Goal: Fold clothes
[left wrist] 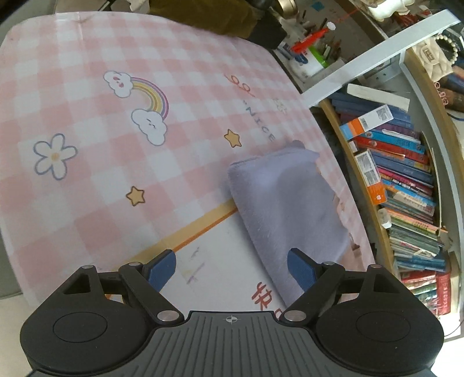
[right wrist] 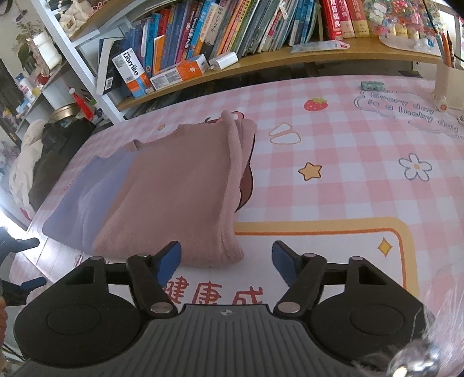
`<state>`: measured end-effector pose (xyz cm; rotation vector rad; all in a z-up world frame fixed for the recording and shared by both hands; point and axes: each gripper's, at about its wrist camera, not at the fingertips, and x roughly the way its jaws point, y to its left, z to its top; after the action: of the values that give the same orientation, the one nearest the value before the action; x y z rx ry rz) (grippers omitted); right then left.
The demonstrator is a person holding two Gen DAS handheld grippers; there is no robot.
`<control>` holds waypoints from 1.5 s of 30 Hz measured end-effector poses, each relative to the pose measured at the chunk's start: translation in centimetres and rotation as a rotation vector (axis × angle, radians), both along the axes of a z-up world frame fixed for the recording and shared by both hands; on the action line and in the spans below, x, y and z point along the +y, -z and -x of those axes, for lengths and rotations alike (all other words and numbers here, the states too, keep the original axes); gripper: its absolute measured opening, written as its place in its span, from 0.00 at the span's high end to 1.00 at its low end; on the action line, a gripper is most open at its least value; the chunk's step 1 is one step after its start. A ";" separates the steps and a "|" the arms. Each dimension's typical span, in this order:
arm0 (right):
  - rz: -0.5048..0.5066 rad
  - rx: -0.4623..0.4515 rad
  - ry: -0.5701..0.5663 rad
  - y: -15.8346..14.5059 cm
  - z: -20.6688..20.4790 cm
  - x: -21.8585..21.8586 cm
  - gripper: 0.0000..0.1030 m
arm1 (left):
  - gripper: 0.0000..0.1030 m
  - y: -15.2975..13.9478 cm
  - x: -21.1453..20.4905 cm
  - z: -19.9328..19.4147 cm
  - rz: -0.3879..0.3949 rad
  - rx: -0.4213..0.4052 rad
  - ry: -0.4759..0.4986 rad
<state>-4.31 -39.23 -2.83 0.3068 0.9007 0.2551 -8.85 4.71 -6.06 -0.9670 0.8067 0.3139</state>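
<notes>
A folded pink fleece garment [right wrist: 177, 188] lies on the checked pink table mat [right wrist: 348, 174], partly on top of a folded lavender cloth [right wrist: 87, 197]. That lavender cloth [left wrist: 287, 208] also shows in the left wrist view, near the mat's right edge. My right gripper [right wrist: 227, 261] is open, its blue pads just short of the pink garment's near corner, holding nothing. My left gripper [left wrist: 232, 269] is open too, with its right pad over the lavender cloth's near edge and nothing between its fingers.
A wooden shelf of books [right wrist: 232, 26] runs along the far side of the table, seen also as a bookshelf [left wrist: 406, 179] on the right. A small green eraser [right wrist: 372, 85] and a cardboard holder [right wrist: 448, 84] sit at the far right. Dark clothing [left wrist: 220, 17] lies beyond the mat.
</notes>
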 end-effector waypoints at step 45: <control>-0.004 0.111 0.010 0.7 -1.0 9.9 0.68 | 0.89 1.7 8.9 -5.4 0.095 -0.119 0.067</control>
<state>-3.30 -29.37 -3.57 0.3314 1.0077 0.2323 -3.49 13.64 -7.73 -1.0356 0.7490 0.1594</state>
